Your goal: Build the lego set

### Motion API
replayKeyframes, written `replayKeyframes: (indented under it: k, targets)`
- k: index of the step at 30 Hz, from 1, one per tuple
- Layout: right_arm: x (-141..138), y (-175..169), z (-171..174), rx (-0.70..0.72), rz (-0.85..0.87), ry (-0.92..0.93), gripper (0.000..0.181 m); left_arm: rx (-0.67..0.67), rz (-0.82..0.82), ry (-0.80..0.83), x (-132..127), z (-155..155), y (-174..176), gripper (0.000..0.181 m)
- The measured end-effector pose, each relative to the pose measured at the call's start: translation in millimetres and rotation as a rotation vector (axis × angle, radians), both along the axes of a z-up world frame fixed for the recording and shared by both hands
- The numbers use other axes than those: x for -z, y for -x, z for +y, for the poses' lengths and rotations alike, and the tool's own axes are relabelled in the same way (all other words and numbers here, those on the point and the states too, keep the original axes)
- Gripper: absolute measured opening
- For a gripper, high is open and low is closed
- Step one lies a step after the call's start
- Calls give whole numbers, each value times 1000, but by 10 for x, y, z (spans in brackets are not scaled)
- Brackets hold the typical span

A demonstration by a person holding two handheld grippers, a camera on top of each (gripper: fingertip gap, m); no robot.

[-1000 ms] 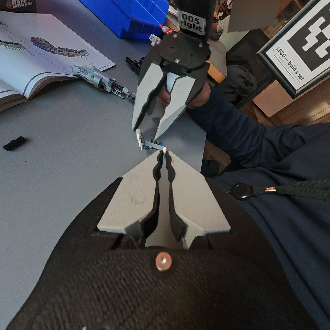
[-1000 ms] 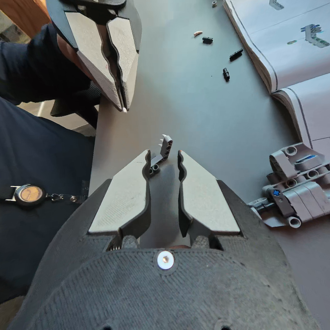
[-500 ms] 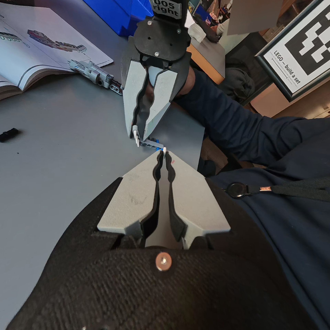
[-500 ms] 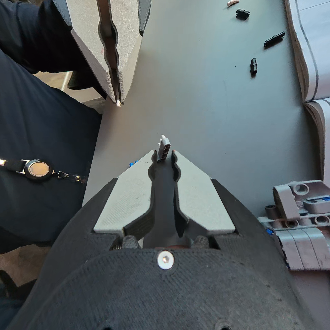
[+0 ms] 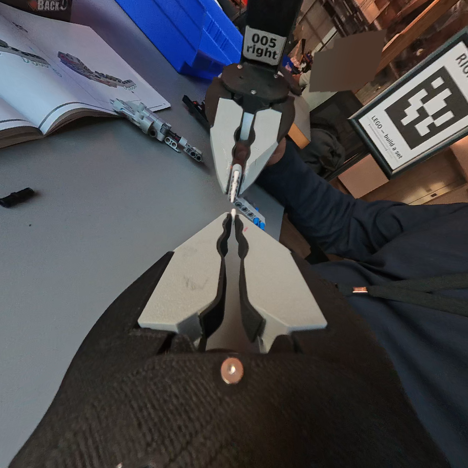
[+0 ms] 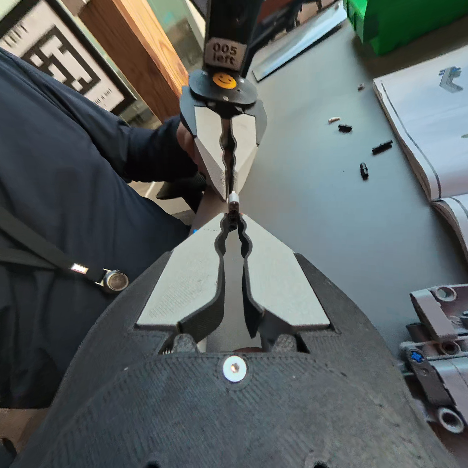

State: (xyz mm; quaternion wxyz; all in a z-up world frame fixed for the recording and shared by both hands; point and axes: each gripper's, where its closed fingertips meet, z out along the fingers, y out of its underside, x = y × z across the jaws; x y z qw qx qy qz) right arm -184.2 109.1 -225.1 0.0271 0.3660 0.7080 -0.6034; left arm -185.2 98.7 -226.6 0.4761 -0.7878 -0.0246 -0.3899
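Grey counter (image 5: 76, 228) underneath, workshop clutter behind. Nearest in the left wrist view, left tool (image 5: 231, 219) pinched tight on a small white tooth piece (image 5: 233, 212). Just beyond that tooth, right tool (image 6: 233, 219) clamped on a grey bent beam (image 6: 233, 217) — open and low over it on the counter a second ago, now closed, lifted, turned nose-to-nose with the tooth. Almost touching, apparently lined up for pressing in; judged the start of the mating step. Farther from the tooth, grey sub-assembly (image 5: 152, 124) beside the open instruction book (image 5: 63, 83), a loose black pin (image 5: 16, 197), then a blue bin (image 5: 192, 33).
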Motion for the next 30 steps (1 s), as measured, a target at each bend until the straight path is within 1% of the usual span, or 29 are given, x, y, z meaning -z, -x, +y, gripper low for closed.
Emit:
replayKeyframes:
  k: [2,5,9,14,18,22,26,30]
  targets:
    - [-35,0,-17,3,2,32,5,19,-32,-39,-69,22,-51,0]
    - [-83,15,-53,-1,4,76,5,18,-48,-40,-75,54,-75,0]
    - [-113,25,-45,3,6,107,5,-12,-62,-53,-98,66,-29,0]
    - [-138,60,-55,34,32,108,4,-31,-64,-61,-109,69,-8,0]
    - [-168,74,-51,51,51,115,4,-44,-102,-69,-135,75,1,0]
    - [-173,83,-57,65,70,103,4,-40,-103,-61,-125,73,-3,0]
    - [-129,49,-60,53,76,45,4,-20,-91,-36,-84,73,-33,0]
    - [3,12,-80,38,65,-51,5,16,-1,25,42,55,-64,0]
